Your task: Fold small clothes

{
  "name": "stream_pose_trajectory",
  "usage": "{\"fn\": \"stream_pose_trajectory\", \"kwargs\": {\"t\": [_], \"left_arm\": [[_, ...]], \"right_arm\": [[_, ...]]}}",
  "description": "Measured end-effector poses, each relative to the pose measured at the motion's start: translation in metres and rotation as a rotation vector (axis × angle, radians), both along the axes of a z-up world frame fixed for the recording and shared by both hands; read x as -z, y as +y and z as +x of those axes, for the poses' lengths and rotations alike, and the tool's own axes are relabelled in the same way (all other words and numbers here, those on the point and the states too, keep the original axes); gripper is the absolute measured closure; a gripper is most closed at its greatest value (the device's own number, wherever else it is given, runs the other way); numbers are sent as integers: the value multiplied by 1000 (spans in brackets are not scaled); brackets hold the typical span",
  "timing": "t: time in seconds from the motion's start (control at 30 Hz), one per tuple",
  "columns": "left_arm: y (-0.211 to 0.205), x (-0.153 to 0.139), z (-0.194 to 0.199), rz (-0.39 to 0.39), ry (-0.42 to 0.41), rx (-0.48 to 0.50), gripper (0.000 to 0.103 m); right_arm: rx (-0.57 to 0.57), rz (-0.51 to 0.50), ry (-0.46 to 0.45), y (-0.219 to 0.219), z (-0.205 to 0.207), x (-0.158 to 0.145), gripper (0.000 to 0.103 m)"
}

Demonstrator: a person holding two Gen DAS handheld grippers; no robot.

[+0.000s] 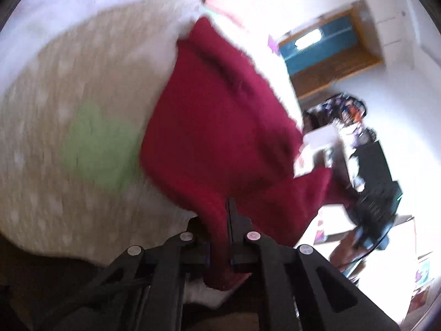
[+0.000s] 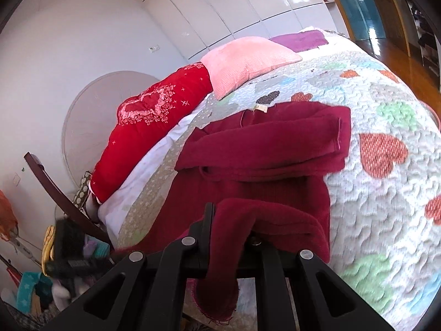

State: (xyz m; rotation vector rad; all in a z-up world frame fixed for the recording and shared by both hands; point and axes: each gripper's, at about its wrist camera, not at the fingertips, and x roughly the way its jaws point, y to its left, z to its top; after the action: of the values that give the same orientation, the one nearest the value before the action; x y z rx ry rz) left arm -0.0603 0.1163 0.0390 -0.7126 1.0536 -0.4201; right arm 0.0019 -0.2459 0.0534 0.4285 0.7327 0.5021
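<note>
One dark red sweater [image 2: 261, 149] lies on the bed quilt [image 2: 386, 207]. It is soft and fuzzy, with a sleeve folded across the top and a small pale tag at the neck. The right gripper [image 2: 228, 237] pinches its near edge, and the cloth hangs over the fingers. The left gripper [image 1: 220, 237] pinches another bit of the same sweater [image 1: 220, 115] tight. The quilt has many colored hearts. Two pillows sit at the far side: one pink pillow [image 2: 248, 60] and one red pillow [image 2: 154, 127].
</note>
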Motion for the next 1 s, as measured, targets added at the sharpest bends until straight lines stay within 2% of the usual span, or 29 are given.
{"fn": "stream_pose_trajectory", "kwargs": {"t": [0.17, 0.27, 0.4, 0.47, 0.57, 0.7, 0.77, 0.97, 1.0], "left_arm": [[0, -45, 58, 22, -80, -27, 95], [-5, -59, 108, 78, -103, -43, 95], [-17, -47, 182, 151, -44, -56, 95], [-25, -34, 216, 214, -10, -60, 95], [-29, -15, 247, 219, 31, -69, 95], [-24, -4, 278, 126, 54, -89, 95], [-15, -3, 285, 25, 59, -122, 93], [4, -5, 304, -169, 51, -155, 69], [7, -6, 306, -197, 48, -164, 62]], "right_arm": [[15, 18, -14, -5, 44, -19, 95], [29, 27, 15, -7, 83, -22, 95], [110, 31, 91, -16, 140, -4, 94], [152, 38, 134, -22, 164, 10, 94], [176, 76, 205, -30, 193, 32, 94], [209, 189, 288, -44, 221, 58, 89], [239, 276, 317, -53, 230, 71, 89], [290, 501, 368, -72, 238, 91, 80], [291, 526, 372, -73, 239, 91, 73]]}}
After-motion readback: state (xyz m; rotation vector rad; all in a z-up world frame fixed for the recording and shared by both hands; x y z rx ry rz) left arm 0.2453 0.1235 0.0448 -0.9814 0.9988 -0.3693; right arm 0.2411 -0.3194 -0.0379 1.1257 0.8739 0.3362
